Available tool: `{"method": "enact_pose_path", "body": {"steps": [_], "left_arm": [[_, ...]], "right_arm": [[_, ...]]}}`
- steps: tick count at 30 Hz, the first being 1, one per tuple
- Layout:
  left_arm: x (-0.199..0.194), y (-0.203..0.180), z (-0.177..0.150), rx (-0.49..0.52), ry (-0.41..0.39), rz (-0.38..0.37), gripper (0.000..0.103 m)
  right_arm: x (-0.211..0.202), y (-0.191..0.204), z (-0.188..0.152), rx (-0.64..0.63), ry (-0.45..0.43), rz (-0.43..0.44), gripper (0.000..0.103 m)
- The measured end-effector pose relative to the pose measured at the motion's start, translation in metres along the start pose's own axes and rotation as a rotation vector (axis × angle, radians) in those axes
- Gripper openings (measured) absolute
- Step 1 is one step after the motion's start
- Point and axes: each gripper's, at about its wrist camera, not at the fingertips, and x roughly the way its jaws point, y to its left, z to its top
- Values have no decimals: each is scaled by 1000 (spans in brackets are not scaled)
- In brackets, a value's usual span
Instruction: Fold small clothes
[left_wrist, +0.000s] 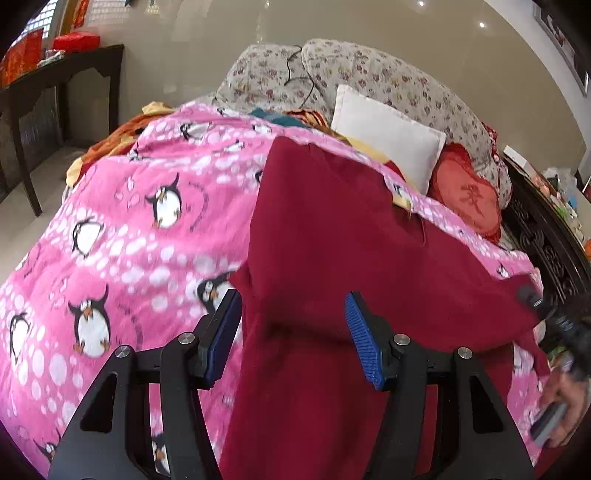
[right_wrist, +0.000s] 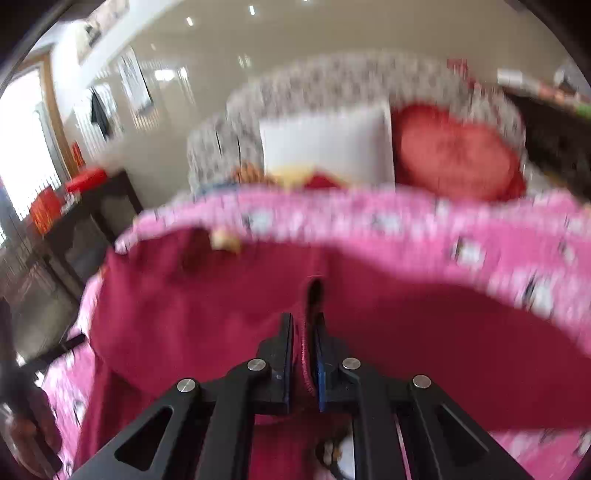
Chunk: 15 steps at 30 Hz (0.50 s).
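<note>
A dark red garment (left_wrist: 332, 236) lies spread on a pink penguin-print blanket (left_wrist: 122, 229) over the bed. My left gripper (left_wrist: 291, 314) is open, its blue pads just above the garment's near part, holding nothing. My right gripper (left_wrist: 532, 299) shows at the right edge of the left wrist view, at the garment's right corner. In the blurred right wrist view my right gripper (right_wrist: 303, 325) is shut on an edge of the red garment (right_wrist: 221, 306), which is pinched between its fingers.
A white pillow (left_wrist: 388, 133), a red round cushion (left_wrist: 469, 195) and a floral quilt (left_wrist: 369, 77) lie at the head of the bed. A dark wooden table (left_wrist: 59, 77) with red boxes stands at left. A carved dark headboard (left_wrist: 546, 240) is at right.
</note>
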Motion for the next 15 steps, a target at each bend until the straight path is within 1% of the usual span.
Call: {"method": "enact_pose_path", "body": {"steps": [2,3,6,9,10,11,12,13,14,15], "left_arm": [[4,-2,5,-11,-17,-5,58],[6,-3,6,-13,-22,-9,58],[20,-5,7,-17,-20,-3,58],[30,-4,5,-18,3,14,58],[32,-2,3,-11,5,16,58],[32,-1,2,-6,4,20,58],[32,1,2,-3,3,26,58],[32,3,1,-4,3,33,58],[33,6,1,-11,5,37,58],[33,10,0,-26,9,35,58]], "right_arm": [[-11,0,19,-18,-67,-39,9],[-10,-2,24,-16,-74,-58,9],[14,-16,23,4,-38,-150,9],[44,-37,6,18,40,-335,10],[48,-47,2,41,69,-360,12],[47,-57,-1,84,83,-337,12],[41,-62,-3,122,71,-299,14],[32,-62,-2,142,45,-267,20],[25,-58,-1,136,29,-246,24],[20,-50,2,119,15,-217,31]]}}
